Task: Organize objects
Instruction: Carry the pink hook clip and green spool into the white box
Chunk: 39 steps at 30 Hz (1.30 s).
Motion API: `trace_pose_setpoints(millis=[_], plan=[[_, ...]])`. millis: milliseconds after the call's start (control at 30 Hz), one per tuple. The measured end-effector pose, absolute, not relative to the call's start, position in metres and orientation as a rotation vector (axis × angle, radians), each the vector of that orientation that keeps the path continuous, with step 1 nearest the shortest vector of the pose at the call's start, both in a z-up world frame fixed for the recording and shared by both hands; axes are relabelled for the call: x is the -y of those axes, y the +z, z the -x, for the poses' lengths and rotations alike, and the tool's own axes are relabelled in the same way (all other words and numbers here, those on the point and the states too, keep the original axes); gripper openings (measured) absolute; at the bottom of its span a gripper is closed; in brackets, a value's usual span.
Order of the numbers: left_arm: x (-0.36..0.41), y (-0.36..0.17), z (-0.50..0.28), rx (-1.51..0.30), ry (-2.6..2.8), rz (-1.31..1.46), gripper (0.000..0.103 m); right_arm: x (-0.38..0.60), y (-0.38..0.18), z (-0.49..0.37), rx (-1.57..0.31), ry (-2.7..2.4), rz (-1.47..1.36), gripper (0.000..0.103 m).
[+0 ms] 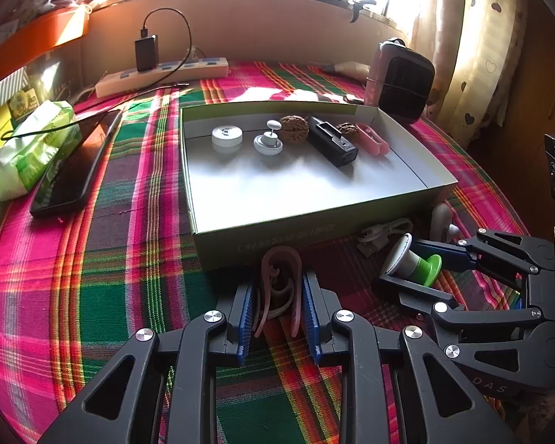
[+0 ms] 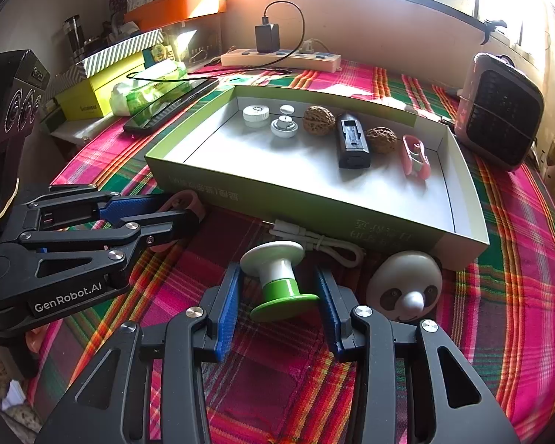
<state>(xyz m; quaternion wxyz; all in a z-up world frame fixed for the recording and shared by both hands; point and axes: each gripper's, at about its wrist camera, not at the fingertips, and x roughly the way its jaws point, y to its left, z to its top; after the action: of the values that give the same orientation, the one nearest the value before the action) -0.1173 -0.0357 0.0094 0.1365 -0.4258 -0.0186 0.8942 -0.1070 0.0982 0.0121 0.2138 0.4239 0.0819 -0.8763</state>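
Both wrist cameras look steeply down, close in, sharing the shallow box (seen from neighbouring angles).

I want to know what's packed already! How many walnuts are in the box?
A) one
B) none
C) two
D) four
C: two brown wrinkly walnuts sit in the box, one walnut left of the black gadget and the other walnut right of it.

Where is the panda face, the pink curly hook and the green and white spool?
White round panda face [image 2: 403, 288], right wrist view, forehead.
Pink curly plastic hook [image 1: 280, 259], left wrist view, top loop.
Green and white spool [image 2: 277, 277], right wrist view, middle stem.
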Motion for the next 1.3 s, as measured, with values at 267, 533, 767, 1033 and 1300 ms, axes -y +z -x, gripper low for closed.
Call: trace_pose_setpoints(millis=[267,533,767,1033,1300], plan=[[0.036,0.010,0.117,0.057,2.589,1.232,0.022,-0.098,0.012,0.107,-0.226,-2.431,-1.176,0.041],[0.038,0.010,0.117,0.062,2.592,1.229,0.021,-0.099,0.013,0.106,-0.214,-2.433,-1.177,0.041],[0.039,0.011,0.116,0.066,2.594,1.230,0.021,-0.102,0.015,0.105,-0.188,-2.438,-1.167,0.040],[0.040,0.020,0.110,0.080,2.612,1.207,0.021,-0.103,0.019,0.103,-0.176,-2.443,-1.153,0.040],[0.041,0.026,0.106,0.084,2.613,1.194,0.021,-0.105,0.029,0.101,-0.150,-2.443,-1.122,0.040]])
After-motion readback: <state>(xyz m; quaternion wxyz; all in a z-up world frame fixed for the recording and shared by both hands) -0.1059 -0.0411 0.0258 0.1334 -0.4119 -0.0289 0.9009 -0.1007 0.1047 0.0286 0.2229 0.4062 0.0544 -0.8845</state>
